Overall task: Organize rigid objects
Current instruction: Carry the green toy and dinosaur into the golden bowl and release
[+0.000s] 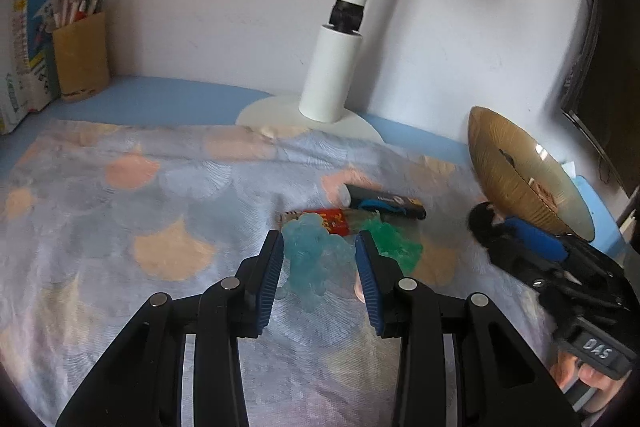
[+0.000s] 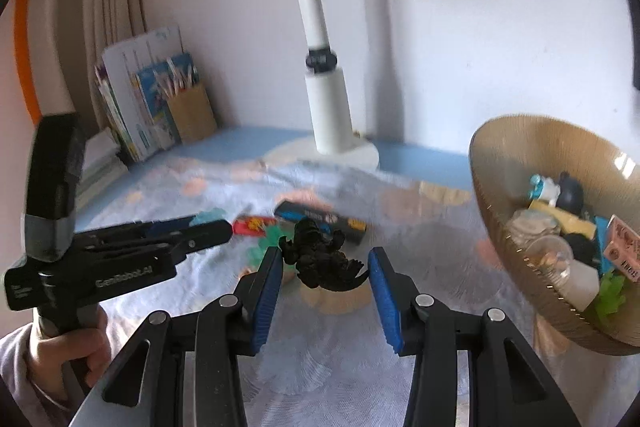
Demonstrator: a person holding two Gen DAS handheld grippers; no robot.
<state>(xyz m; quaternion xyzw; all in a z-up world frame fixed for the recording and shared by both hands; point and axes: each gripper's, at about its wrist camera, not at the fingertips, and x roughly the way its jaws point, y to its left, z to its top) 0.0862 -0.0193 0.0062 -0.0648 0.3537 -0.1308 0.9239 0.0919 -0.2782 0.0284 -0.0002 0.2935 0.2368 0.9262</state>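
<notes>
My left gripper [image 1: 319,247] is open around a translucent blue figure [image 1: 312,259] lying on the patterned cloth [image 1: 120,227]. A green translucent figure [image 1: 394,243], a red packet [image 1: 332,221] and a black box [image 1: 386,205] lie just behind it. My right gripper [image 2: 324,259] has its jaws wide apart with a black dinosaur figure [image 2: 320,259] between them, touching the left pad and off the cloth. A tan woven bowl [image 2: 492,187] with several small objects stands at right; it also shows in the left wrist view [image 1: 508,167].
A white desk lamp [image 1: 332,75] stands on its round base at the back. A tan pen holder [image 1: 80,59] and books [image 1: 28,39] stand at the back left. The blue table edge [image 1: 160,99] runs along the wall.
</notes>
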